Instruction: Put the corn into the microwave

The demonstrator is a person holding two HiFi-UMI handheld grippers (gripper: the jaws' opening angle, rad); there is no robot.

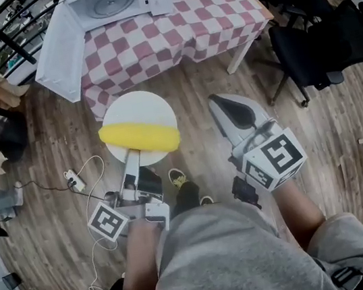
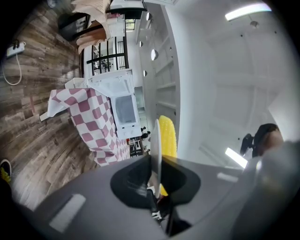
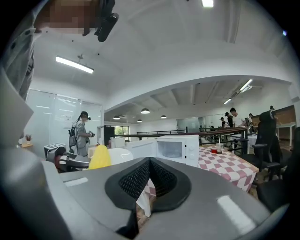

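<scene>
Wood-plank floor lies open between the person and the microwave, which stands on a surface draped in a red-and-white checked cloth. The microwave's door is swung wide open to its left, reaching out past the surface's edge, and the round turntable shows inside. Black chairs crowd the floor well to the right of the microwave. A power strip with its cable lies on the floor on the door's side, nearer the person.

The corn is a bright yellow cob lying crosswise on a round white plate. The plate is held in the air over the floor, short of the microwave and roughly in line with its open cavity.

The left claw is clamped on the plate's near rim, which runs edge-on between its pads in the left gripper view. It points toward the microwave, about level. The right claw has its jaws pressed together with nothing between them. It is held beside the plate and aims at the surface's edge to the right of the microwave. Both forearms reach forward from the body.
</scene>
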